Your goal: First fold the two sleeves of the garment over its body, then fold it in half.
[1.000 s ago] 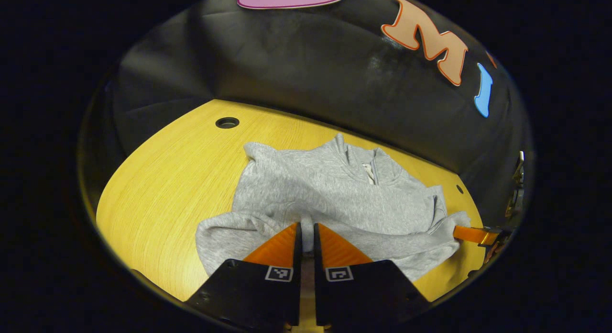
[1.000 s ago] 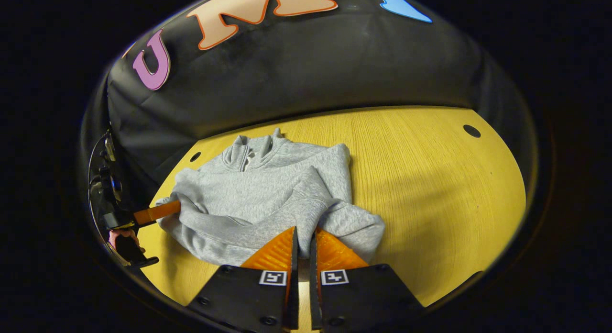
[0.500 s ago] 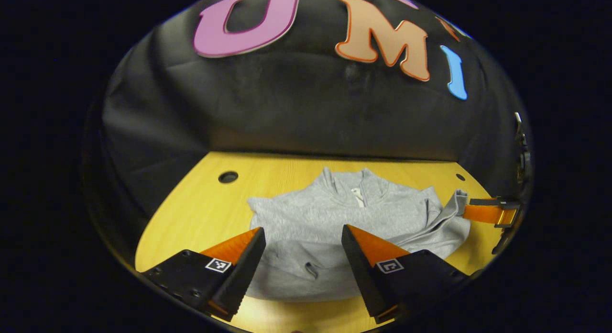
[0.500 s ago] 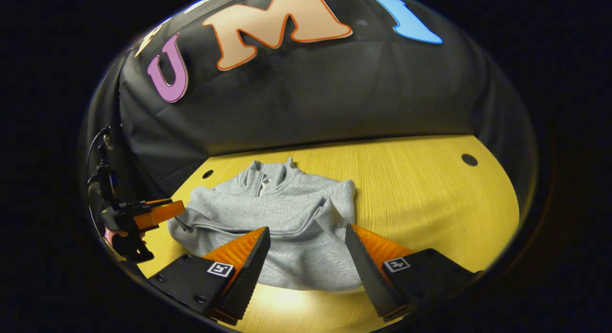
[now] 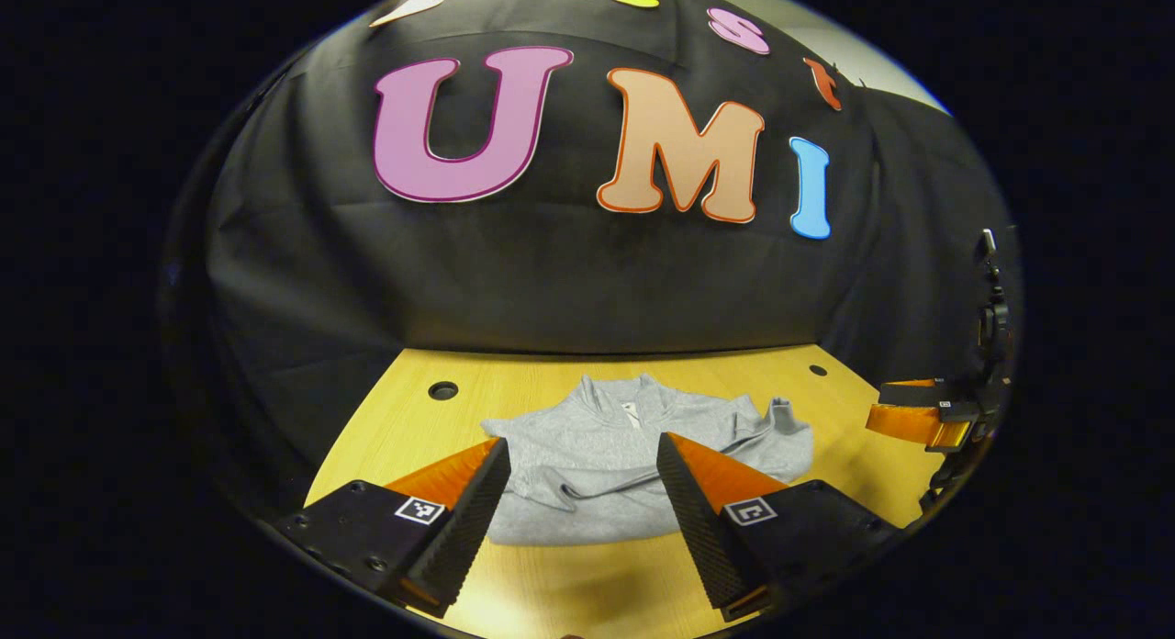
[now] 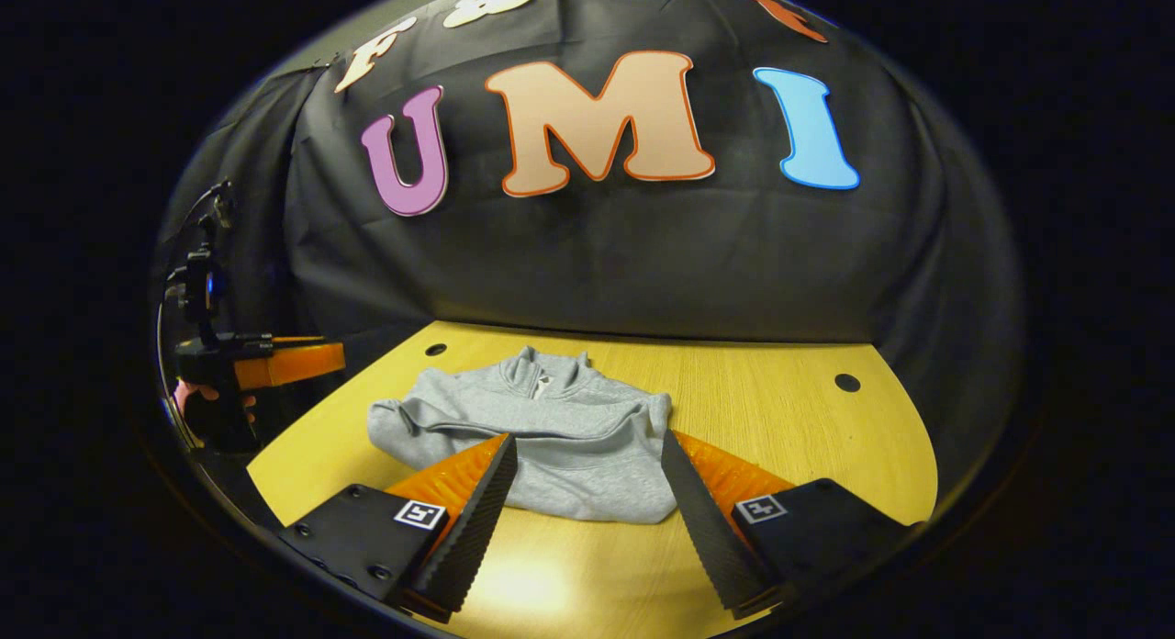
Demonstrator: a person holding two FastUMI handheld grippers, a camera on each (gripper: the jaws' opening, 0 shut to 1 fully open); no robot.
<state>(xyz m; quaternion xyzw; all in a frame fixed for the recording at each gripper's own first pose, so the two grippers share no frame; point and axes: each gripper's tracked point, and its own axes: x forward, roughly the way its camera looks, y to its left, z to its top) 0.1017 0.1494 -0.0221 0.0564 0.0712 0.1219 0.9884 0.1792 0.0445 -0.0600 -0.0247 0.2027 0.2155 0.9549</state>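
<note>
**Both grippers free above the folded sweatshirt**

Our left gripper (image 5: pixel 580 492) has its jaws spread wide with nothing between them, and our right gripper (image 6: pixel 587 492) is likewise released and holds nothing. Both sit clear of the cloth, close to the near edge of the table, looking forward and slightly down over the work. In the right gripper view we also see the left gripper out at the far left, with part of a hand (image 6: pixel 197 402) on its handle; in the left gripper view the right gripper sits out at the far right, apart from the fabric.

Between each pair of fingers lies the grey sweatshirt (image 5: pixel 633 465), resting flat on the yellow wooden table (image 6: pixel 780 409) in front of the black cloth wall. It is a compact bundle: the collar with its short zip (image 6: pixel 540 382) points toward the wall, and a thick doubled edge lies nearest us. No sleeve trails loose onto the wood, so we judge them tucked over the body. One small corner of cloth stands up on the sweatshirt's side nearest the right gripper (seen in the left gripper view).

We judge the folding essentially done: open jaws held off the cloth fit a bundle that needs no holding.
</note>
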